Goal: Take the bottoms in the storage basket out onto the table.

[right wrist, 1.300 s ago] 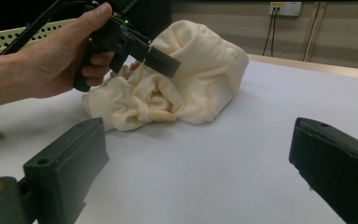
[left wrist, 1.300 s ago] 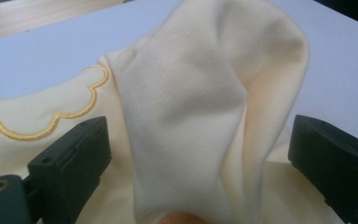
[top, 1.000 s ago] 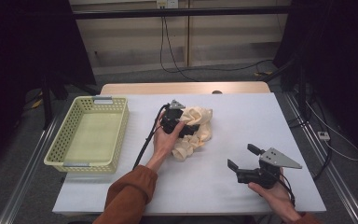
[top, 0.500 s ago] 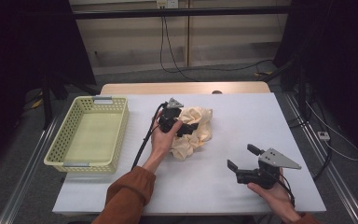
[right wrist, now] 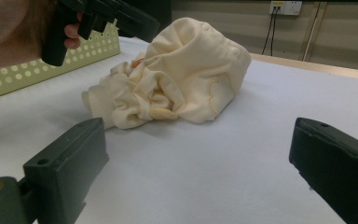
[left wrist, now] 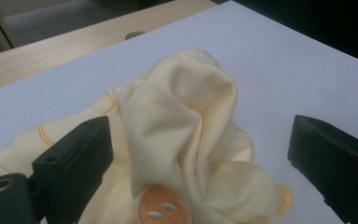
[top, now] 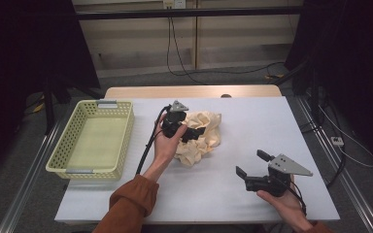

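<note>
From the high view, a crumpled cream cloth (top: 200,136) lies near the middle of the white table (top: 252,121), well right of the green basket (top: 60,155). The left gripper (top: 194,133) hangs over the cloth's left part, its jaws apart above the fabric, while the right gripper (top: 251,164) sits near the front right of the table, well apart from the cloth, jaws wide. In the left gripper view, the two black jaws stand wide to either side of the cloth (left wrist: 182,140), which rises in a fold between them; an orange button-like patch (left wrist: 162,211) shows low on it. In the right gripper view, the jaws are wide with bare table between them, the cloth (right wrist: 182,74) farther off, and the left gripper (right wrist: 121,18) over its upper left
</note>
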Motion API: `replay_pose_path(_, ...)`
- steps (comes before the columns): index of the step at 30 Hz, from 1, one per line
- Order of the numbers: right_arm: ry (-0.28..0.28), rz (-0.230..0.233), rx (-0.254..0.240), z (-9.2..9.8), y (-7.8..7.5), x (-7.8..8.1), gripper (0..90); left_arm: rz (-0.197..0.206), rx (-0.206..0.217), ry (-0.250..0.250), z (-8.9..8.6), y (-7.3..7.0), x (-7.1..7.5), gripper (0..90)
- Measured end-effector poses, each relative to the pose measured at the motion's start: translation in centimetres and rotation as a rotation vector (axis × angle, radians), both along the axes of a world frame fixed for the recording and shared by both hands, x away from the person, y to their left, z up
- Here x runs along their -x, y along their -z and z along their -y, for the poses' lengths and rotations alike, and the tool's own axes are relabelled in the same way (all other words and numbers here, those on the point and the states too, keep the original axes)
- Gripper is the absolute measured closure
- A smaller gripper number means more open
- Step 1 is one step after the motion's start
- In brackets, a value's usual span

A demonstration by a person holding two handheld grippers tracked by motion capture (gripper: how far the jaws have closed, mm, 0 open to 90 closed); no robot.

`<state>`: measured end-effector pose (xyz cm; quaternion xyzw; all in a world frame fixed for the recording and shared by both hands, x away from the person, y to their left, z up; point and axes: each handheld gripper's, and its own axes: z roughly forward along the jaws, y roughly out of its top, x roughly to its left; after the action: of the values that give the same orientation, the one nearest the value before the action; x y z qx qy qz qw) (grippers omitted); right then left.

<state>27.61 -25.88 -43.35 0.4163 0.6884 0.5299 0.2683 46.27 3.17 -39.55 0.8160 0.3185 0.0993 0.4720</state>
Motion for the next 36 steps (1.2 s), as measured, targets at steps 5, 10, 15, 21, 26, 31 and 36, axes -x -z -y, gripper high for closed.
replay_pose_path(5,0.0,0.001,0.0,0.0,0.0,0.0,3.9,0.009,0.043,0.029,-0.5,-0.3,0.2,6.3)
replay_pose_path(10,0.001,0.001,0.001,0.0,0.0,0.1,3.9,0.011,0.041,0.029,-0.9,-0.6,0.4,6.0)
replay_pose_path(15,0.001,0.0,0.001,0.0,0.0,0.1,3.9,0.008,0.017,0.015,-1.3,-1.2,0.7,5.9)
replay_pose_path(21,0.001,-0.001,0.001,0.0,0.0,0.1,3.9,0.03,0.031,0.019,-1.8,-2.1,1.2,5.2)
replay_pose_path(26,0.0,0.0,0.001,0.0,0.0,0.1,3.9,0.061,0.032,0.018,-2.5,-2.6,1.4,4.8)
replay_pose_path(31,0.001,0.0,0.003,0.0,0.0,0.1,3.9,0.067,0.043,0.002,-3.1,-2.7,1.6,4.8)
replay_pose_path(36,-0.001,0.0,0.003,0.0,0.0,0.1,3.9,0.079,0.061,-0.004,-3.9,-2.7,1.6,5.0)
